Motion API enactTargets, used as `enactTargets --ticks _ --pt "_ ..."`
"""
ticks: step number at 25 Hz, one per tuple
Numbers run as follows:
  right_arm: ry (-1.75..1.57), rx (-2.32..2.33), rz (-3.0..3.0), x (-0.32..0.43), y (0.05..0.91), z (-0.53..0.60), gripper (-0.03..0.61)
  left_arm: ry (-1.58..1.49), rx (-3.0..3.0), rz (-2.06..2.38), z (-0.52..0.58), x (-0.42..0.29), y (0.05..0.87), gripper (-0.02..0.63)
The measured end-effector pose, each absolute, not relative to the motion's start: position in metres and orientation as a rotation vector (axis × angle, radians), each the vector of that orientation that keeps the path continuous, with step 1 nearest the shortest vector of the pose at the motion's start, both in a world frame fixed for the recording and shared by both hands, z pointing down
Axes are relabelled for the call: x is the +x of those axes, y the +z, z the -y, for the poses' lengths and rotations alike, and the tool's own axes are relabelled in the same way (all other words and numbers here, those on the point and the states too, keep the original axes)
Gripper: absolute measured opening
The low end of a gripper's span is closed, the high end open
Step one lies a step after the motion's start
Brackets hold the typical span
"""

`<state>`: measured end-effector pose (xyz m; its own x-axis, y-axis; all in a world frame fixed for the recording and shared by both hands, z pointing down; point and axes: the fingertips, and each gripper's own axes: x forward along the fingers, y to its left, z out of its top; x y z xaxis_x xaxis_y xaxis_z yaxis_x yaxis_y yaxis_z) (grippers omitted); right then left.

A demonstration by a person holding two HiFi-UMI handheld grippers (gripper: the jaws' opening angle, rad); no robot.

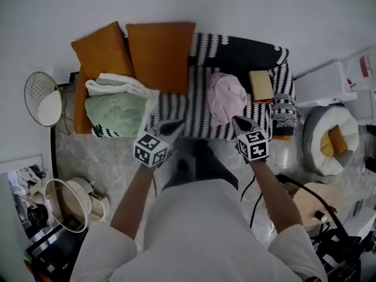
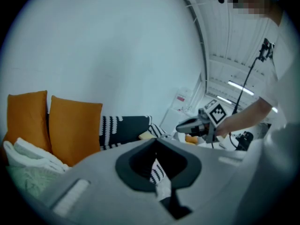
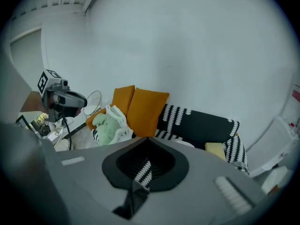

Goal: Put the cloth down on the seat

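A pink cloth [image 1: 226,97] lies crumpled on the seat [image 1: 176,107], which is covered by a black-and-white striped throw. The cloth sits right of the middle, free of both grippers. My right gripper [image 1: 239,123] is just in front of the cloth at the seat's front edge, with its jaws shut and nothing between them. My left gripper [image 1: 171,126] hovers at the front edge further left. Its jaws meet in a point and hold nothing. Each gripper view looks over shut jaws toward the sofa's back and shows the other gripper off to the side.
Two orange cushions [image 1: 158,51] lean at the back left. A green and white blanket [image 1: 117,107] fills the seat's left end and a yellow pad [image 1: 260,86] lies at its right. A round pet bed [image 1: 332,140], a basket [image 1: 67,204] and cables [image 1: 294,187] are on the floor.
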<state>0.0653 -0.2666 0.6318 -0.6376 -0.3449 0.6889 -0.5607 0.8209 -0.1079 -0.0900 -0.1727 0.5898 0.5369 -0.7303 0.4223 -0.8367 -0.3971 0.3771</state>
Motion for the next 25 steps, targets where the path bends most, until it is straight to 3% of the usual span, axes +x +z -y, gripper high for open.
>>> enactTargets --ticks 13,25 --pt "0.273 0.757 2.357 0.112 0.571 0.162 0.005 0.221 2.307 1.235 0.071 -0.078 0.551 0.0" --pt "0.219 0.694 2.429 0.173 0.528 0.128 0.005 0.201 2.349 1.224 0.053 -0.007 0.52 0.0"
